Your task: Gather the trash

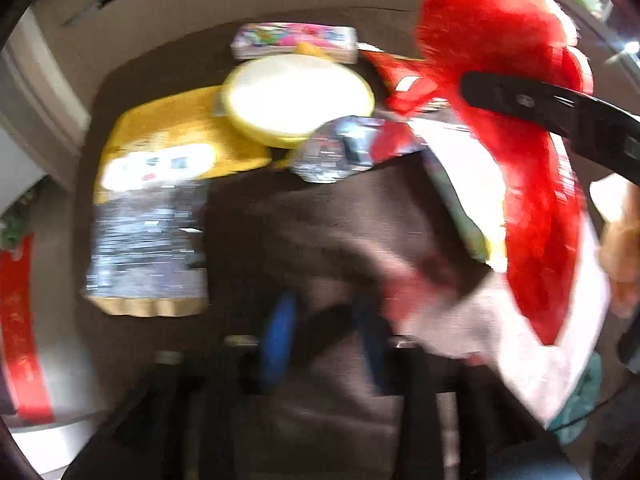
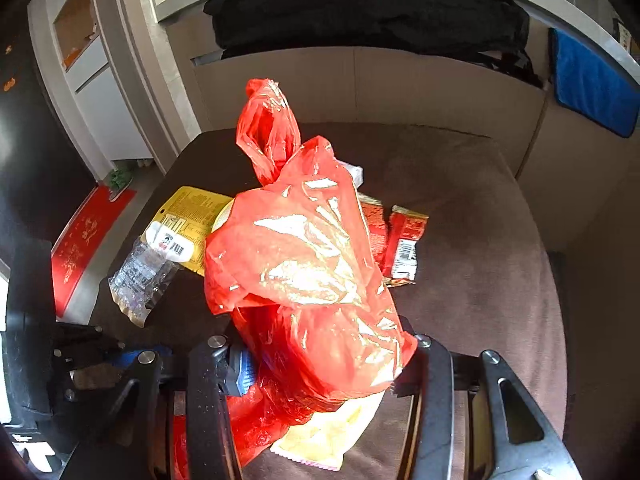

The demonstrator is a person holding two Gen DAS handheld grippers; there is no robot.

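Right gripper [image 2: 320,364]: its two fingers stand either side of the red plastic bag [image 2: 308,264], the blue pad of the left finger pressed into the bag's near edge — the claw pinches the bag's lower part.
Red plastic bag: crumpled and glossy, bulging upward from the gripper, with a looped handle at its far top; it hides much of the litter behind it. In the left wrist view the bag [image 1: 520,128] fills the right side, blurred.
Left gripper [image 1: 320,344]: badly smeared by motion blur; a blue pad shows at the near middle, but I cannot tell whether the claw is spread or pressed together.
Brown cushion [image 2: 472,240]: a soft seat surface bearing all the trash.
Yellow packet [image 2: 188,220]: flat on the cushion to the left of the bag, white label with a barcode at its near end.
Clear wrapper [image 2: 140,276]: crinkled, just near-left of the yellow packet, touching it.
Red snack wrapper [image 2: 404,240]: right of the bag, barcode end facing near.
Round yellow lid [image 1: 296,100]: seen only in the left wrist view, far of the yellow packet and overlapping its corner.
Pale wrapper [image 2: 332,436]: lies under the bag's near edge, between the right gripper's fingers.
Blue cloth [image 2: 588,84]: far right — draped beyond the cushion.
Red mat [image 2: 84,244]: on the floor, left of the cushion.
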